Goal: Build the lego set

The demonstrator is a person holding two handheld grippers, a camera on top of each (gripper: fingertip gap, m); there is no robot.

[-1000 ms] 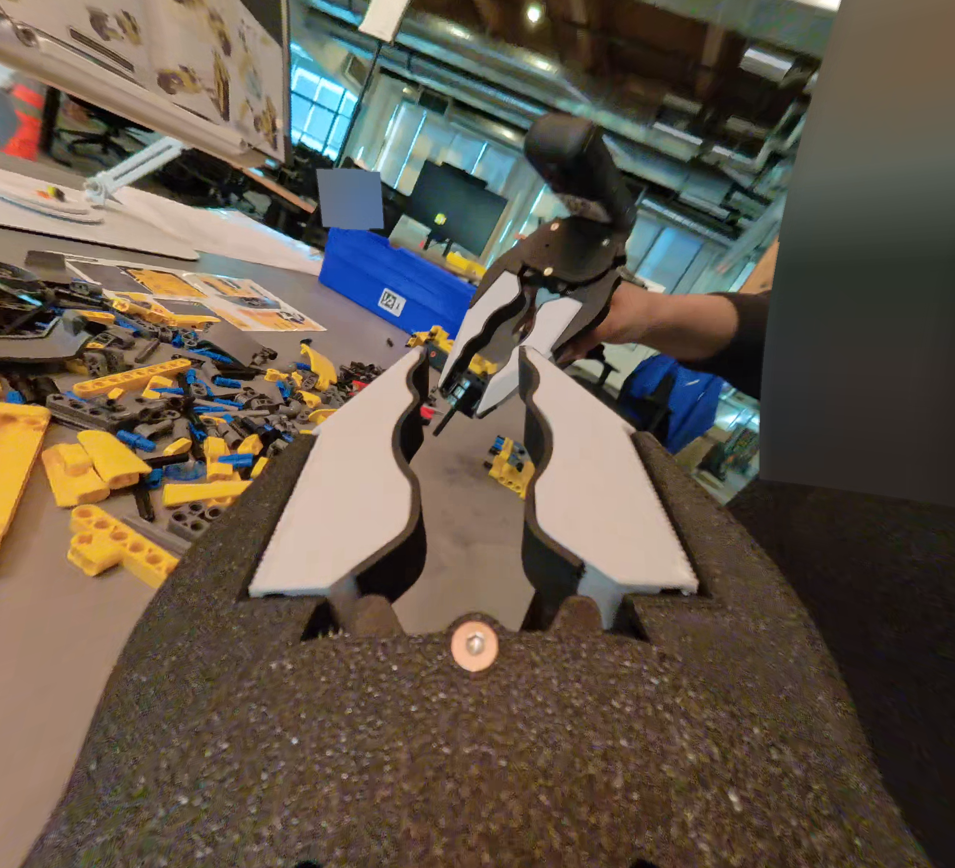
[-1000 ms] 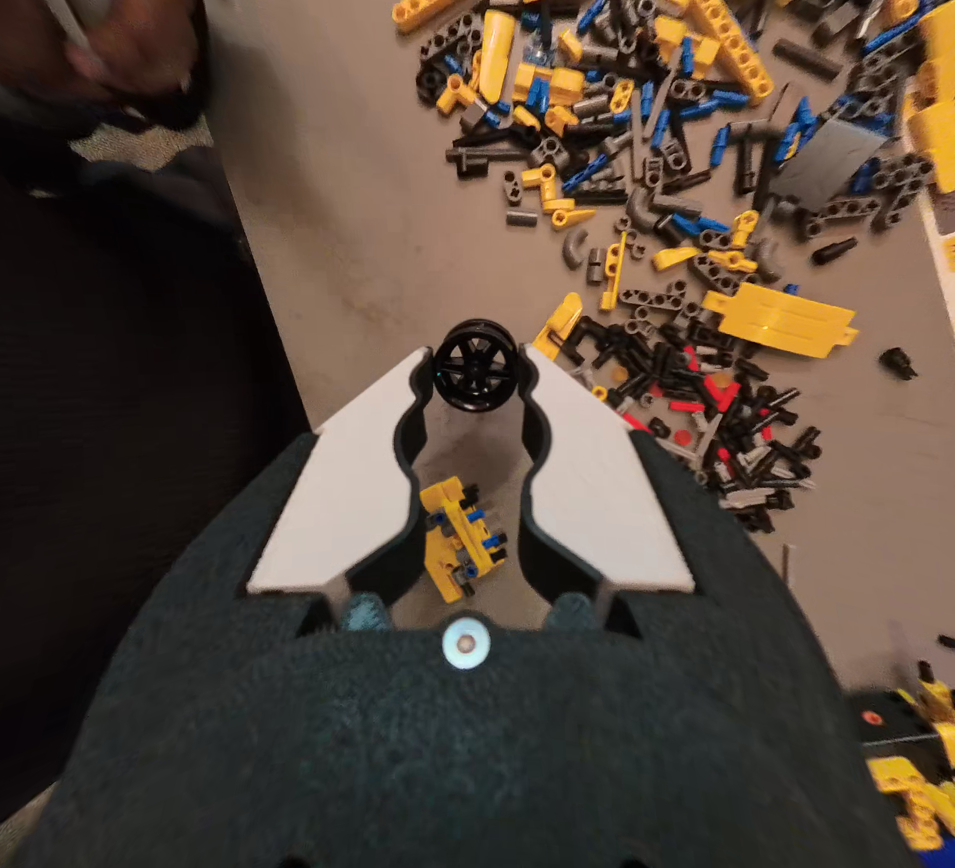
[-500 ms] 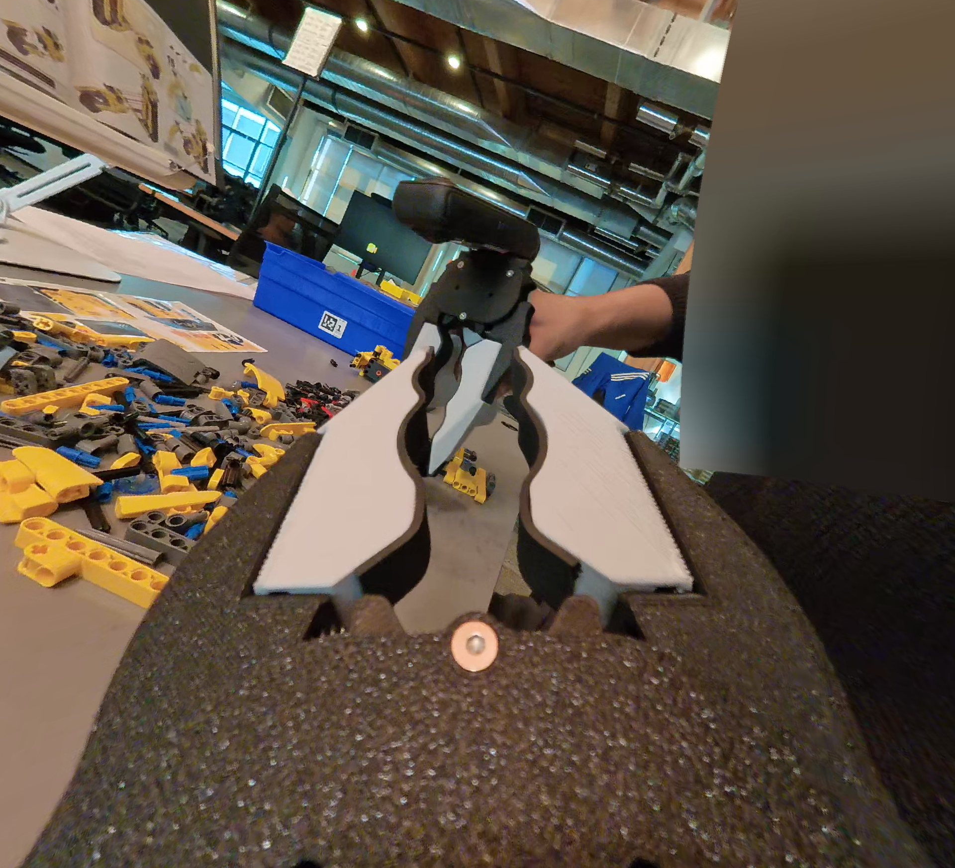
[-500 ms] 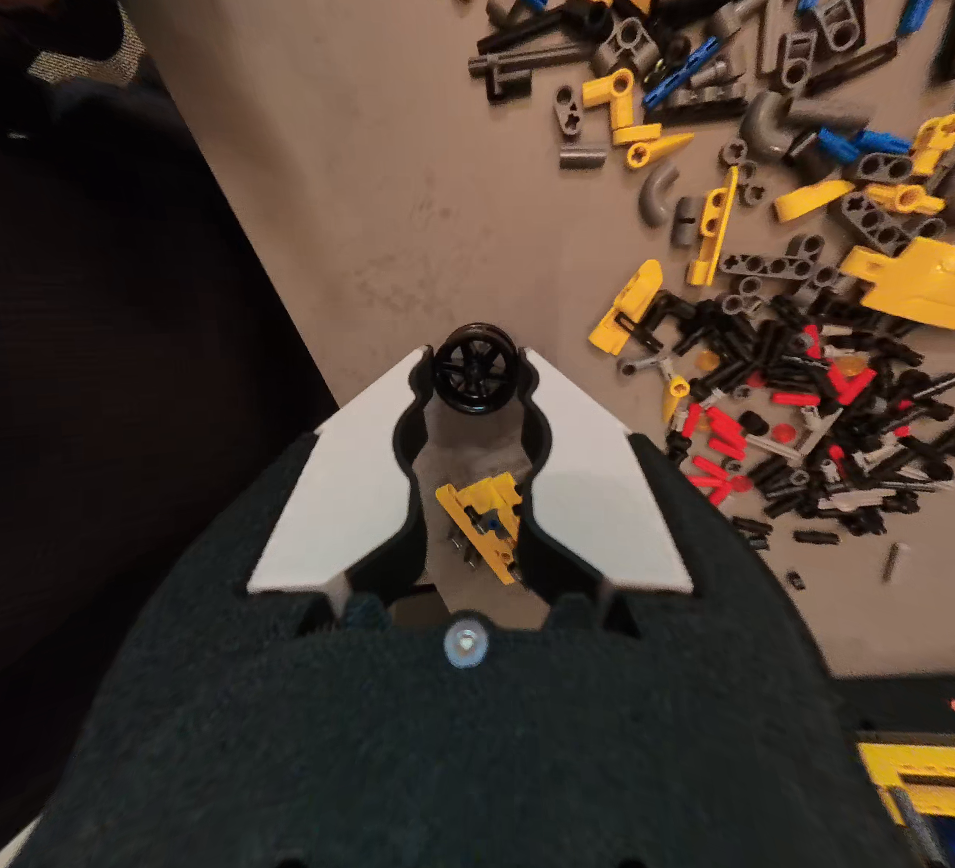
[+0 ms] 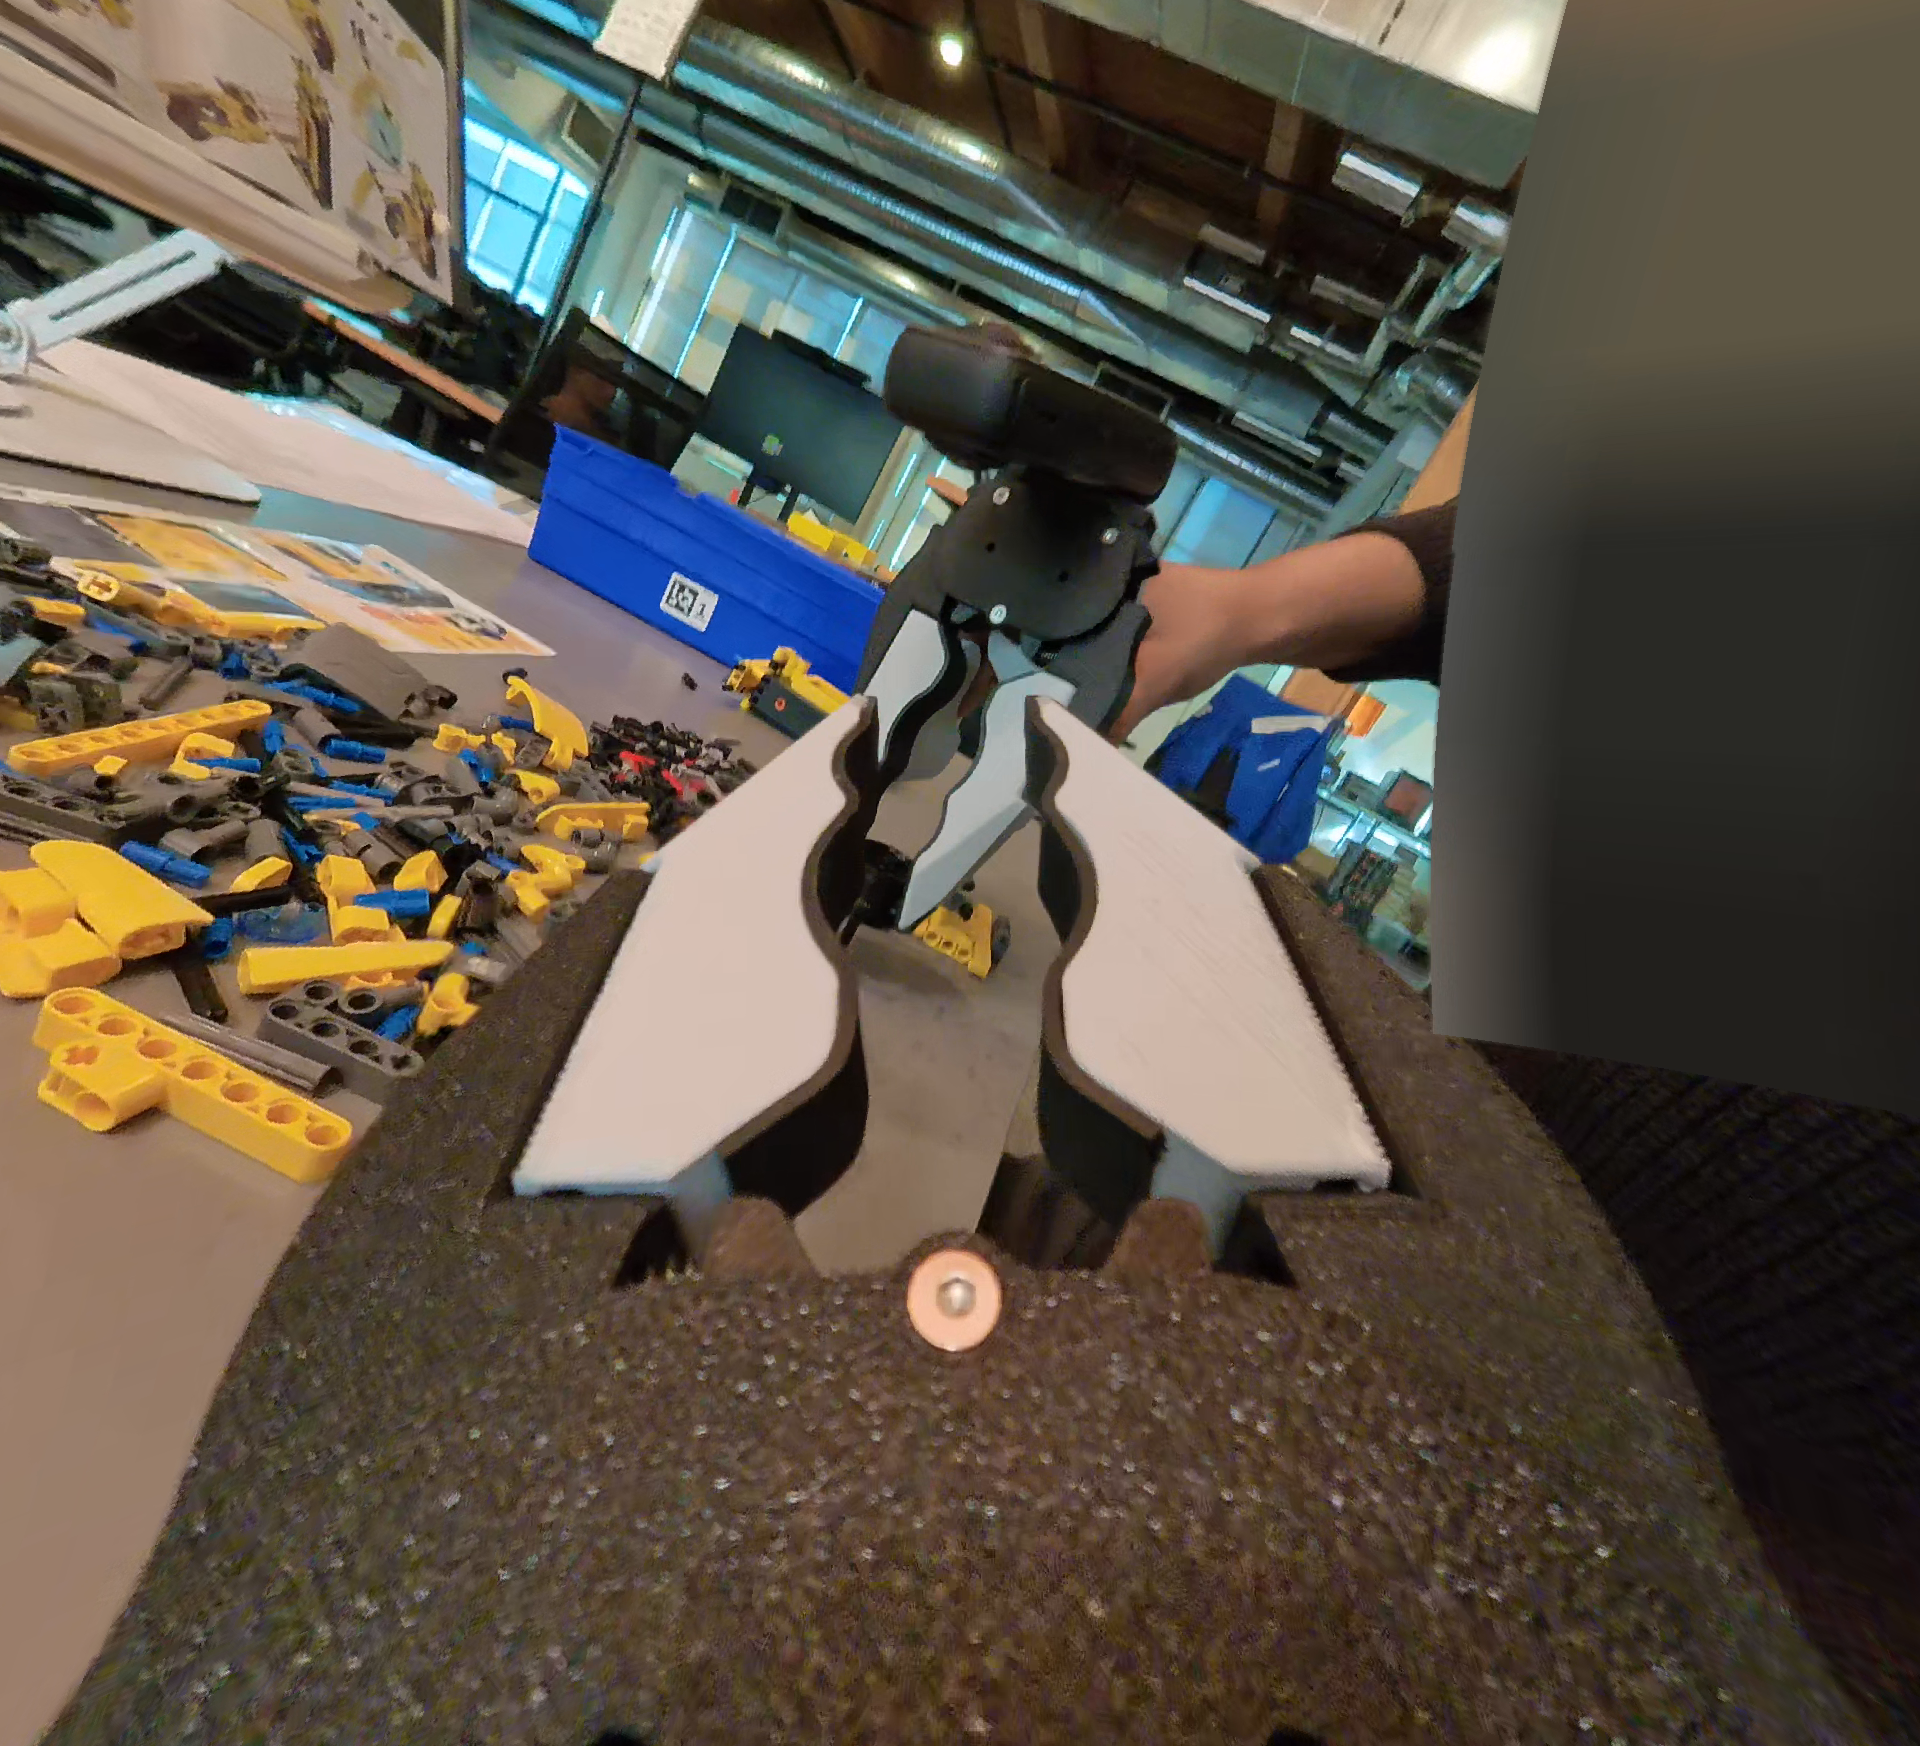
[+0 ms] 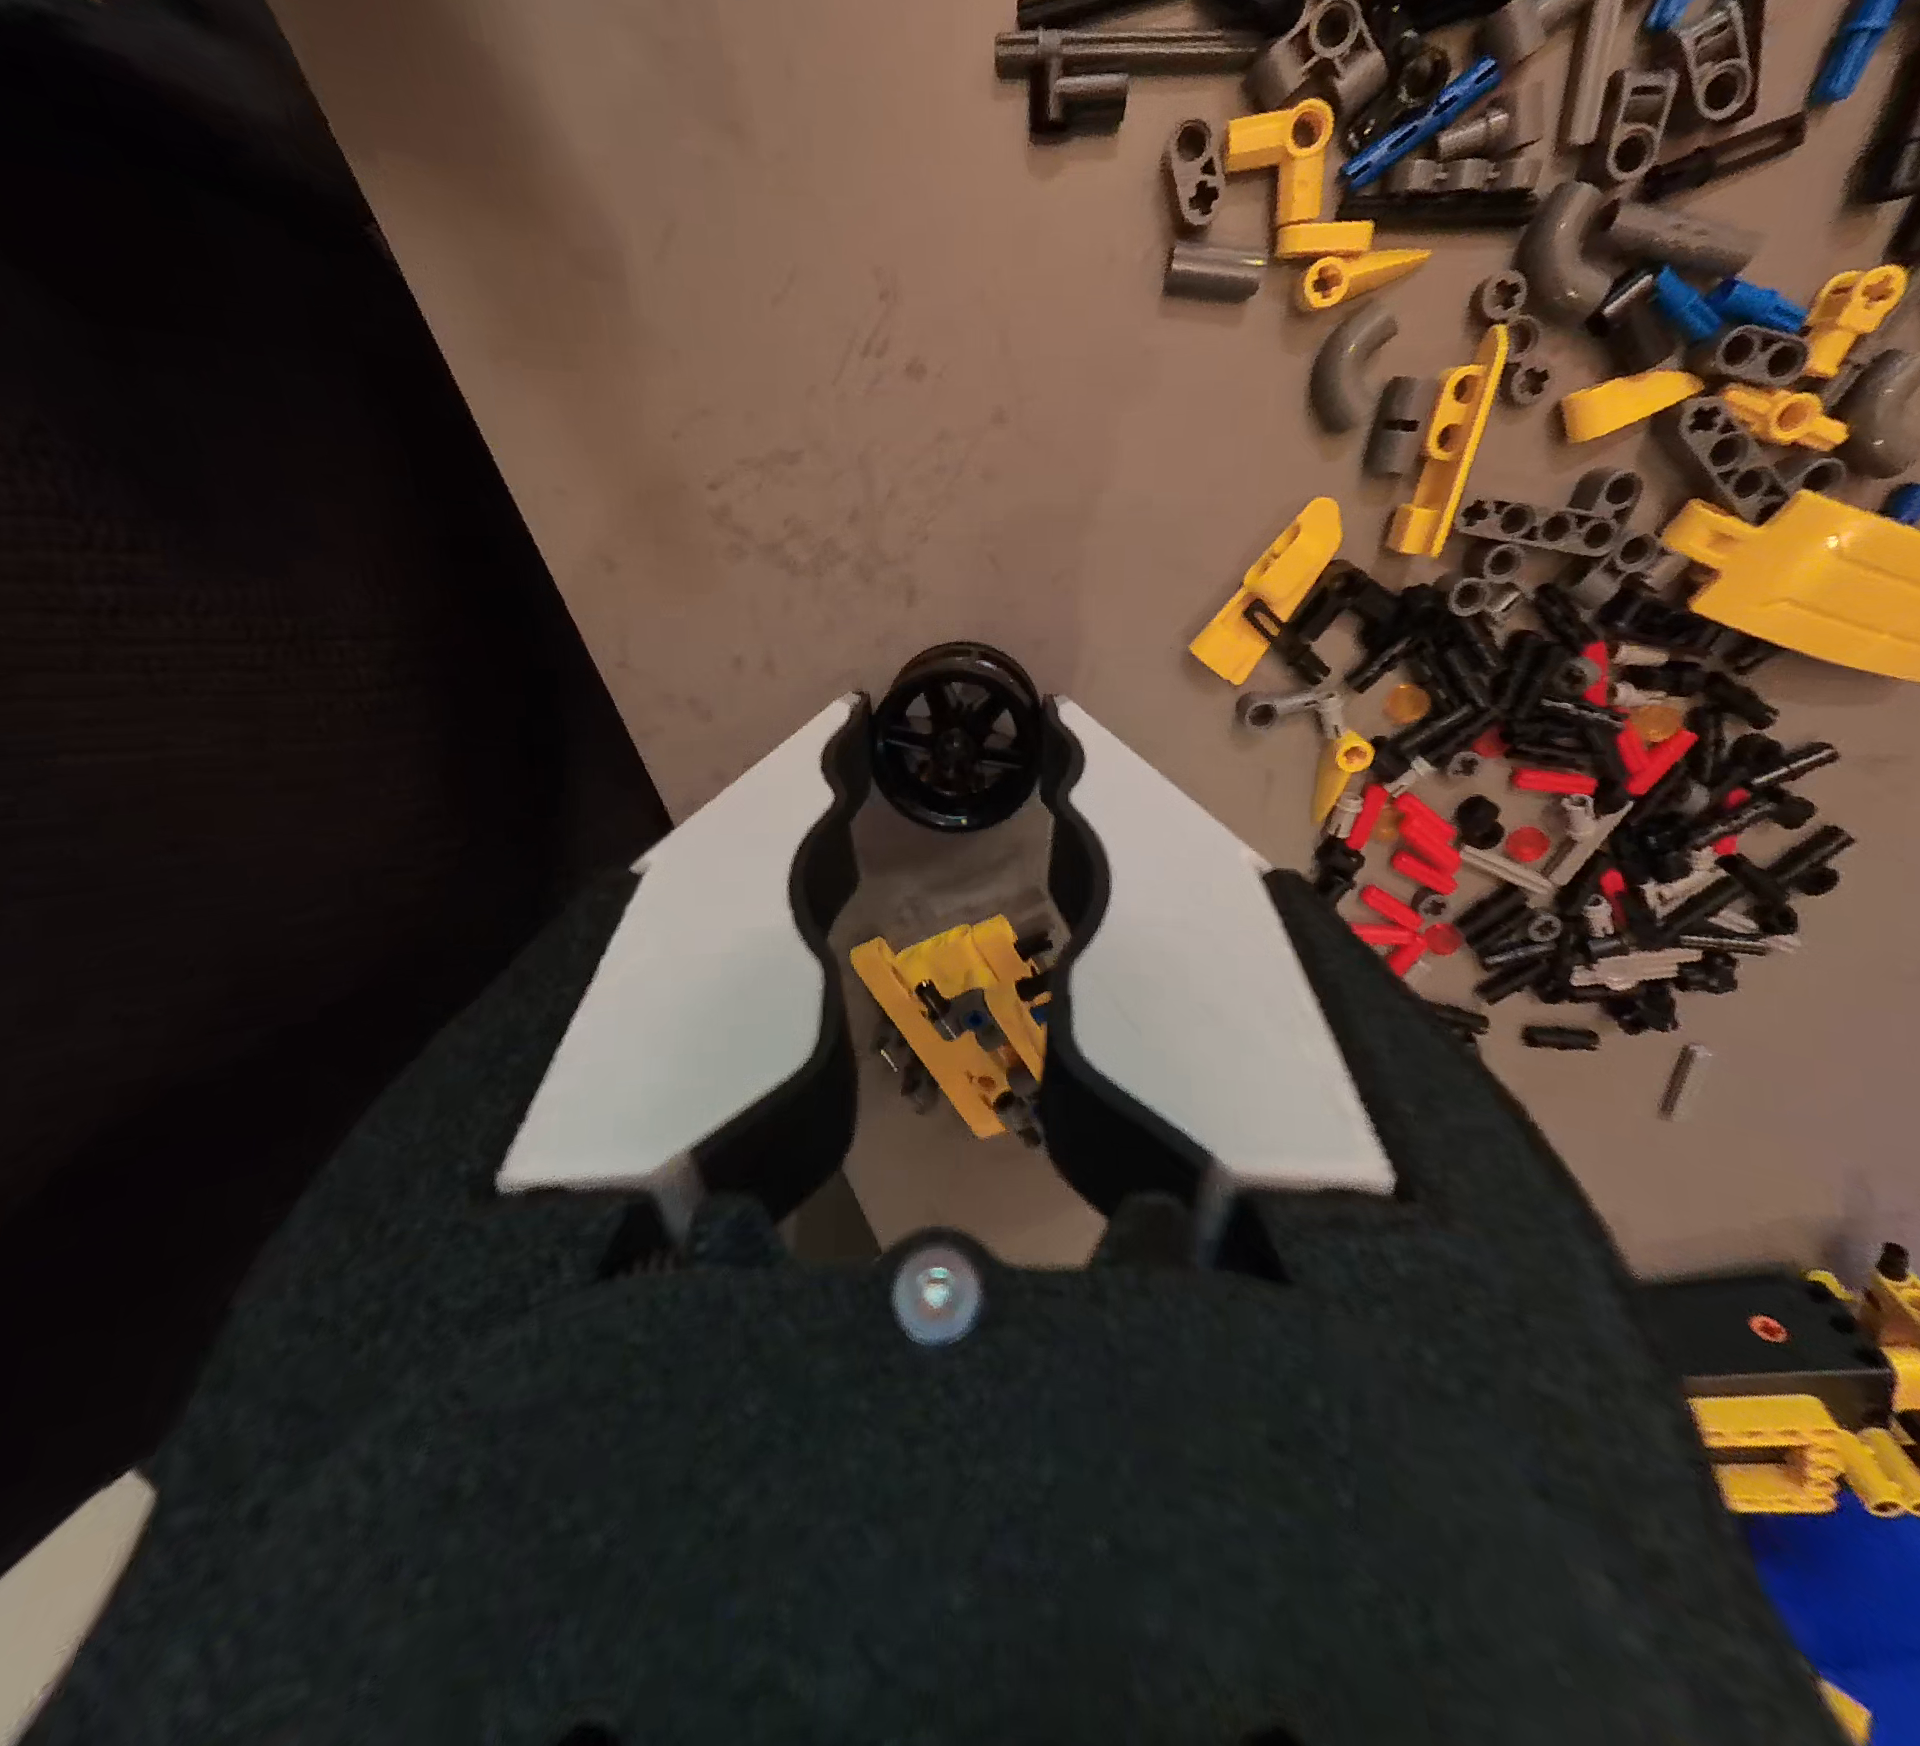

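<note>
A black spoked wheel [image 6: 954,738] is sitting pinched between the tips of the right gripper [image 6: 956,709], whose white fingers [image 6: 717,958] are closing on its rim from both sides. Below the wheel, between those fingers, a small yellow brick assembly [image 6: 961,1021] is lying on the grey-brown table [image 6: 727,294]. In the left wrist view the right gripper [image 5: 883,912] is pointing steeply down at that assembly [image 5: 951,929], with a person's hand [image 5: 1174,647] gripping its black body. The left gripper [image 5: 948,709] is hovering low over the table with its jaws parted and nothing between them. A loose spread of yellow, blue, grey, black and red building pieces [image 6: 1558,553] is lying beside the right gripper, and a blue bin [image 5: 707,564] is standing farther back.
</note>
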